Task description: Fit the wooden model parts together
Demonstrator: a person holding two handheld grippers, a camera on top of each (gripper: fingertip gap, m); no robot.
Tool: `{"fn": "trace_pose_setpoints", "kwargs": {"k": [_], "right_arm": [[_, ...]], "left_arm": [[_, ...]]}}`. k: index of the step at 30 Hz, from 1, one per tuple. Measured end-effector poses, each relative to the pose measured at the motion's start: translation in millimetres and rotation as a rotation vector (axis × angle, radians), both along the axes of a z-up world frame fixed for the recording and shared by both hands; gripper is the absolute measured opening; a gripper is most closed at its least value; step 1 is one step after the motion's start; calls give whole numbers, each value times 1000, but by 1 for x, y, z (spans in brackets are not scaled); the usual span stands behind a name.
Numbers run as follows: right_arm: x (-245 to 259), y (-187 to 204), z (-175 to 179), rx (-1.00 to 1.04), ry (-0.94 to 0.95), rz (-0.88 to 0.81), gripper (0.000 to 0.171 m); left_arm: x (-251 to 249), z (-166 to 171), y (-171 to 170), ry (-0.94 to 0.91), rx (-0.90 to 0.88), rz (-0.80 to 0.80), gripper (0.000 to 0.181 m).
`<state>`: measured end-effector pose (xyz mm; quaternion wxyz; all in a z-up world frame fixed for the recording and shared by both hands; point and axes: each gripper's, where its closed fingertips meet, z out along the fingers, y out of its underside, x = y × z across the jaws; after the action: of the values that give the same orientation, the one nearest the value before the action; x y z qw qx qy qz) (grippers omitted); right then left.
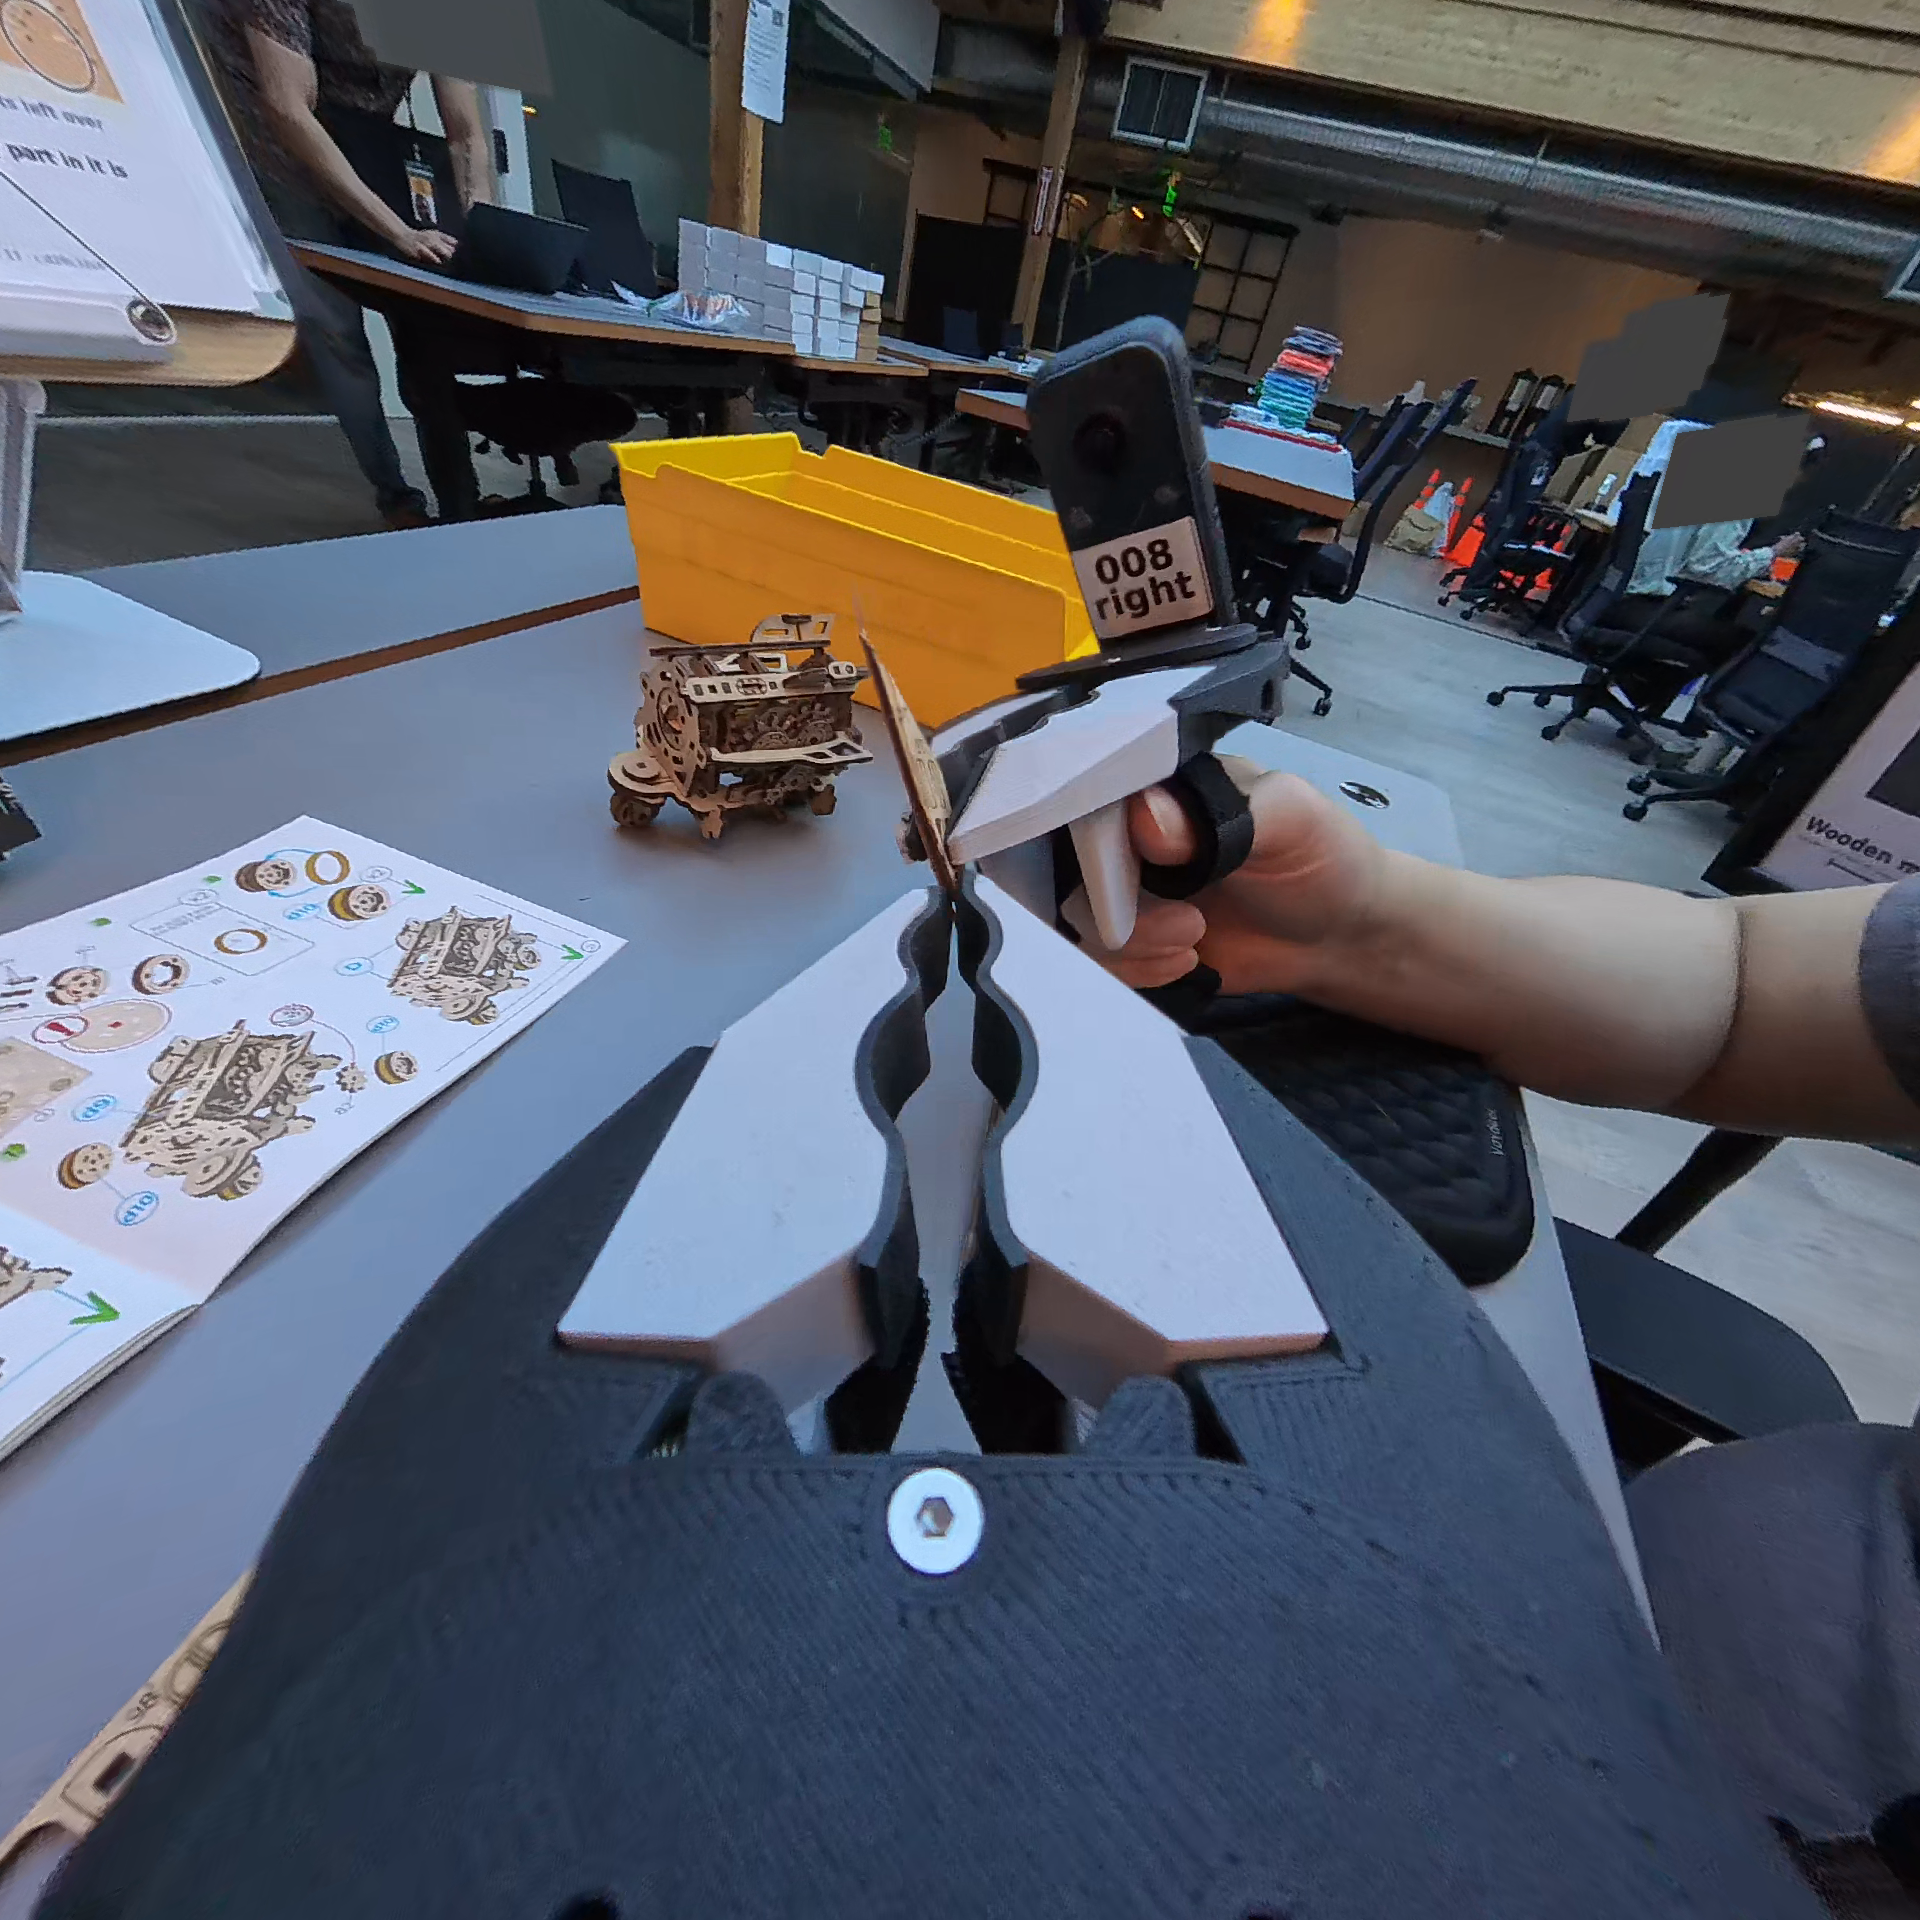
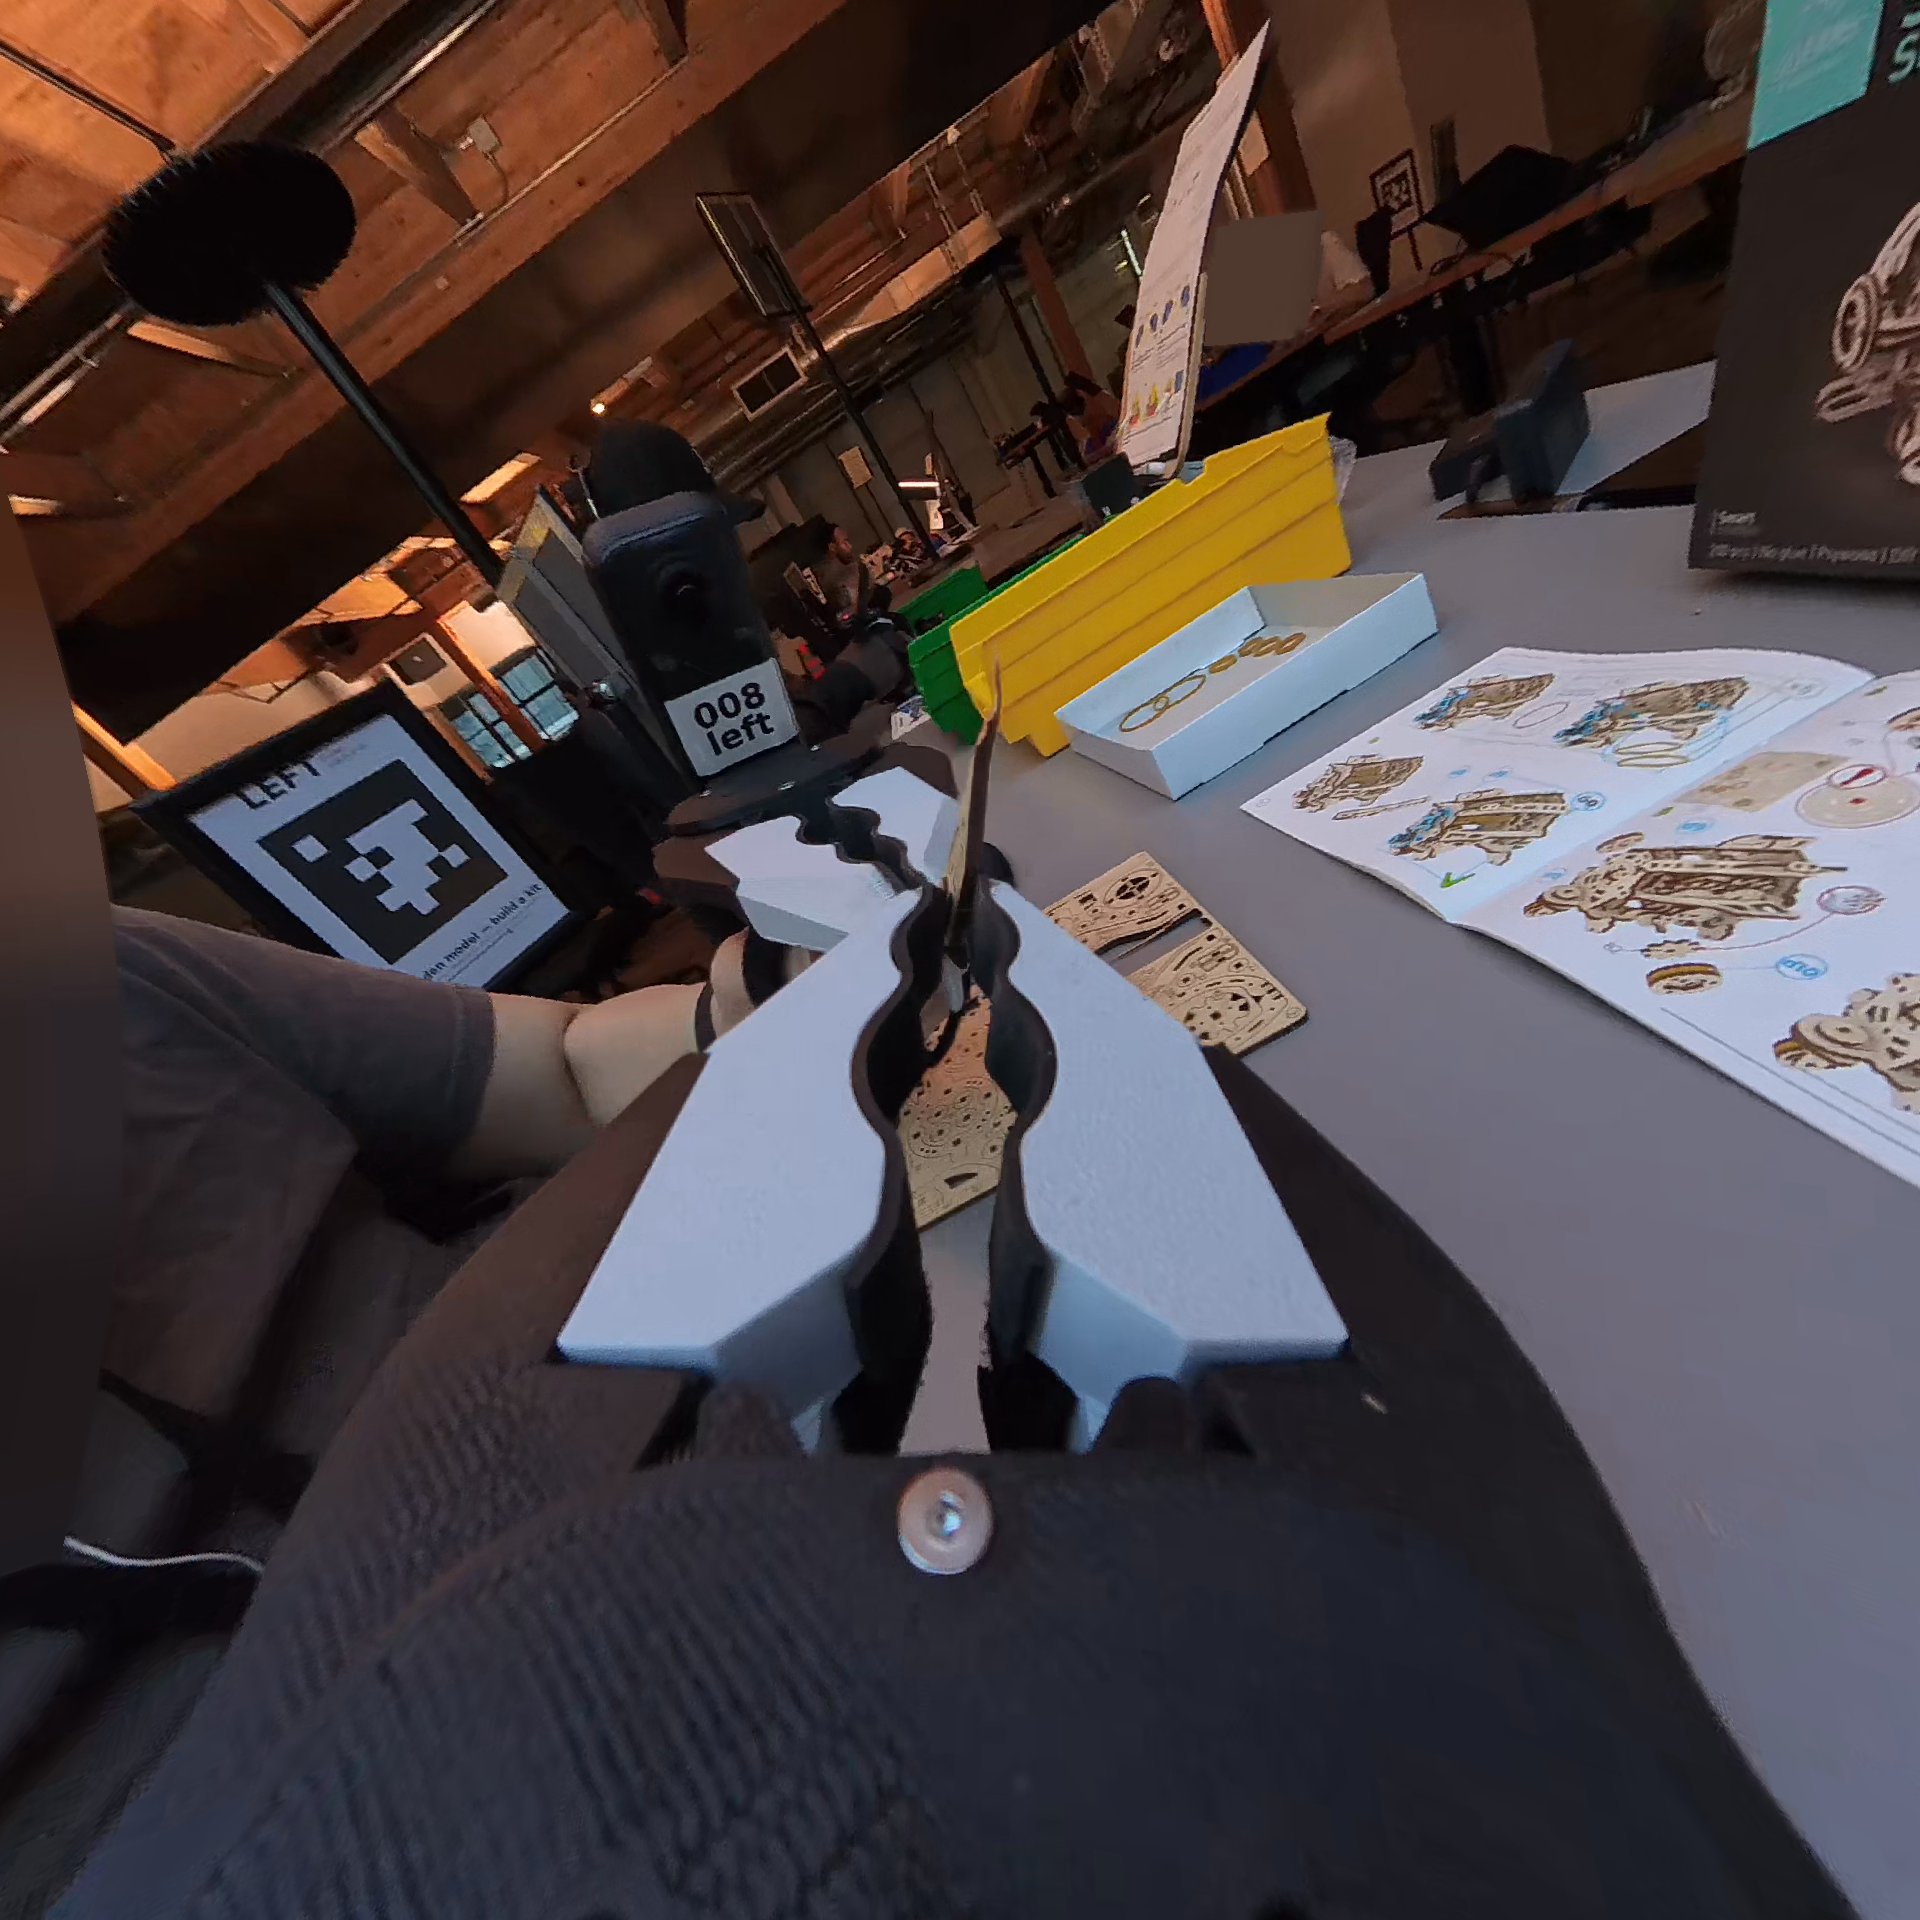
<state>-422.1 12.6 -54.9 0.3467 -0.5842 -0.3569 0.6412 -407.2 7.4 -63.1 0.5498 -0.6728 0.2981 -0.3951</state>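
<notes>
A thin wooden parts sheet [image 1: 902,727] stands edge-on above the table, held between both grippers. My left gripper [image 1: 952,902] is shut on its lower end. My right gripper [image 2: 962,912] is shut on the same sheet [image 2: 979,774], and it shows in the left wrist view [image 1: 935,816] pinching the sheet just above my left fingertips. The left gripper [image 2: 914,852] meets the sheet from the left in the right wrist view. The part-built wooden model [image 1: 736,727] stands on the grey table [image 1: 468,748] behind the sheet.
A yellow bin [image 1: 831,551] stands behind the model. An open instruction booklet [image 1: 229,1039] lies at the left. Two more wooden sheets [image 2: 1174,945] lie under my right gripper, beside a white tray [image 2: 1340,665] of rings, a green bin [image 2: 935,649] and the kit box [image 2: 1829,312]. Less than 4 cm separates the two grippers' tips. Left tips and right tips are each some 20 centimeters from the part-built wooden model [image 1: 736,727].
</notes>
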Motion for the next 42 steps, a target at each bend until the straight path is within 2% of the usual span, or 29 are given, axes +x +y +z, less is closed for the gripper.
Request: {"fn": "trace_pose_setpoints", "kwargs": {"k": [5, 11, 23, 30, 39, 40, 41, 42], "right_arm": [[-2, 3, 0, 151, -33, -97, 4], [2, 1, 9, 59, 61, -16, 5], [3, 4, 9, 118, 52, -59, 7], [4, 4, 14, 38, 102, -33, 4], [6, -3, 19, 192, 74, -44, 4], [6, -4, 19, 209, 66, -47, 3], [5, 4, 14, 198, 31, -99, 0], [1, 14, -9, 265, -88, -152, 0]], "left_arm": [[-2, -1, 4, -19, -2, 11, 0], [1, 7, 1, -96, -19, -27, 0], [2, 8, 0, -167, -90, -39, 0], [3, 11, 1, -191, -77, -24, 0], [8, 17, -8, -157, -2, -16, 0], [10, 18, -11, -154, 9, -27, 0], [18, 26, -24, -177, 50, -118, 0], [29, 35, -40, -203, 79, -199, 0]]}}
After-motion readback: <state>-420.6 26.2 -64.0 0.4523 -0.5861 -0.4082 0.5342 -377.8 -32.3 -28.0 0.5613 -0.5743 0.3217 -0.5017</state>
